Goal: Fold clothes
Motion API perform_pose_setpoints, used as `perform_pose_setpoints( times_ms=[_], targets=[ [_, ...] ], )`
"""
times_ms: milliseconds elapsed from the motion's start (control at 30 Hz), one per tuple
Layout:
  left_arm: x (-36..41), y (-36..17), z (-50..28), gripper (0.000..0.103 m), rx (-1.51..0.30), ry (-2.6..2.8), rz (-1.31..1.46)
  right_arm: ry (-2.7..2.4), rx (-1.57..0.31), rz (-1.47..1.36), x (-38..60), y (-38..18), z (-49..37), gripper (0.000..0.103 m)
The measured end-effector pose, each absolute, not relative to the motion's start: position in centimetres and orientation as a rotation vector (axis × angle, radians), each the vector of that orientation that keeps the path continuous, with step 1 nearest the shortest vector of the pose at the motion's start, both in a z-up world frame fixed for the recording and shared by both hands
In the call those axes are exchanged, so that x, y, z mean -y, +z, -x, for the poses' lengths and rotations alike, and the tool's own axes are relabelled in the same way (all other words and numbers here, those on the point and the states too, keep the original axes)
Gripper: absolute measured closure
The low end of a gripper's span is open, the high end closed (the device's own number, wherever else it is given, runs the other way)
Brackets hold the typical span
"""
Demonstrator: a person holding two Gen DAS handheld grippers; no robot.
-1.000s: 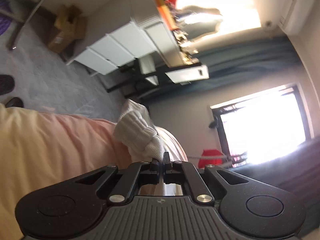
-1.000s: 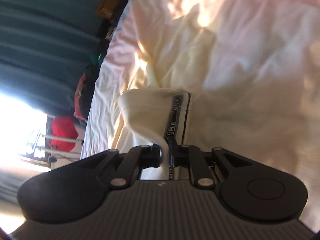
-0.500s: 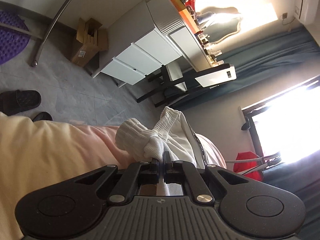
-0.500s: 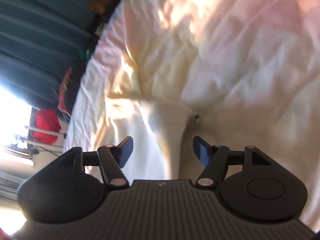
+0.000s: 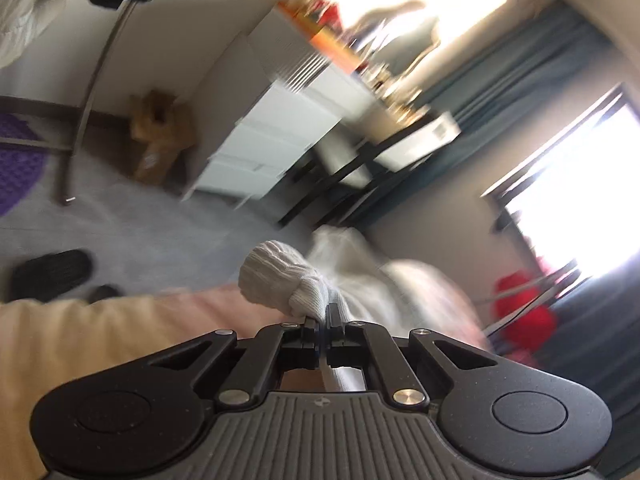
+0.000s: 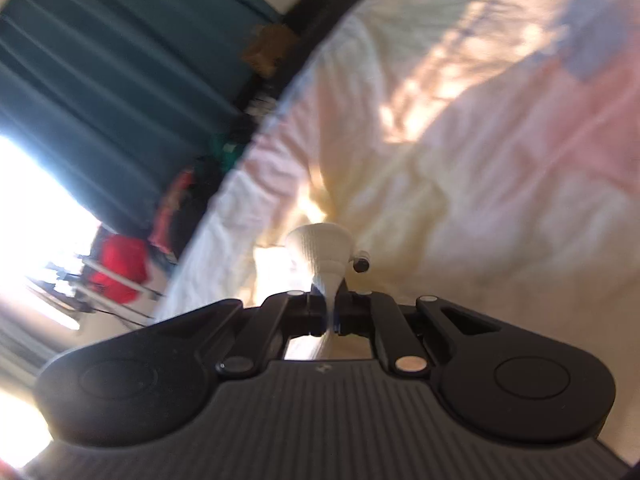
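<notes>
Over the pale bedsheet (image 6: 480,168), each claw, left (image 5: 324,314) and right (image 6: 331,300), is clamped on bunched white garment (image 5: 280,280) fabric.

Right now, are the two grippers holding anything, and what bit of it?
Yes. The left gripper pinches a bunched ribbed edge of the white garment. The right gripper pinches another gathered bit of white cloth, near a small black toggle.

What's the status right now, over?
Left tongs shut on white garment. Right tongs just closed, pinching same white cloth. Garment bunched above the bed. Nothing in the way.
</notes>
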State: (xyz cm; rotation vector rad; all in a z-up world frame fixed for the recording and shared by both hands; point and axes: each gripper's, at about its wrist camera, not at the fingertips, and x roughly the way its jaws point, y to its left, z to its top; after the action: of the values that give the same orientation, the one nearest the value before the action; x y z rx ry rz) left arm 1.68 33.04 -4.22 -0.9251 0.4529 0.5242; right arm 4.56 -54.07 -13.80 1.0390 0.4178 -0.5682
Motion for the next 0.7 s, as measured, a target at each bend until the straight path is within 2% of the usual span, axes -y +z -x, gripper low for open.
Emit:
perform_pose_setpoints(
  times_ms=[167, 333, 367, 400, 433, 467, 500, 533, 567, 700],
  targets=[
    [-34.0, -6.9, -2.2, 0.099, -0.614, 0.544, 0.931, -0.644, -0.547, -1.161, 54.9, -17.3, -4.3, 0.096],
    [-32.8, -6.6, -3.2, 0.092, -0.695, 0.529, 0.76, -0.625, -0.565, -1.11, 54.3, -16.8, -4.8, 0.09],
    [-32.5, -6.4, -3.3, 0.083, -0.702, 0.524, 0.738, -0.626, -0.566, -1.094, 54.2, -16.5, -4.9, 0.084],
    [-32.1, -6.0, -3.3, 0.07, -0.707, 0.522, 0.725, -0.634, -0.568, -1.071, 54.1, -16.1, -5.0, 0.078],
    [-31.6, -5.7, -3.3, 0.064, -0.71, 0.52, 0.71, -0.648, -0.556, -1.038, 53.9, -15.5, -4.9, 0.06],
    [-31.1, -5.2, -3.1, 0.051, -0.708, 0.53, 0.681, -0.658, -0.53, -1.001, 53.6, -14.7, -4.7, 0.035],
    [-30.5, -4.7, -3.0, 0.038, -0.706, 0.539, 0.651, -0.667, -0.497, -0.962, 53.3, -13.9, -4.4, 0.023],
    [-29.9, -4.2, -2.9, 0.032, -0.703, 0.549, 0.621, -0.672, -0.464, -0.917, 52.8, -12.9, -4.2, 0.012],
    [-29.1, -3.6, -2.8, 0.022, -0.694, 0.561, 0.582, -0.674, -0.439, -0.868, 52.2, -12.0, -4.2, 0.014],
    [-25.5, -1.6, -2.5, 0.015, -0.654, 0.558, 0.472, -0.614, -0.381, -0.708, 49.2, -9.2, -4.3, 0.014]
  ],
)
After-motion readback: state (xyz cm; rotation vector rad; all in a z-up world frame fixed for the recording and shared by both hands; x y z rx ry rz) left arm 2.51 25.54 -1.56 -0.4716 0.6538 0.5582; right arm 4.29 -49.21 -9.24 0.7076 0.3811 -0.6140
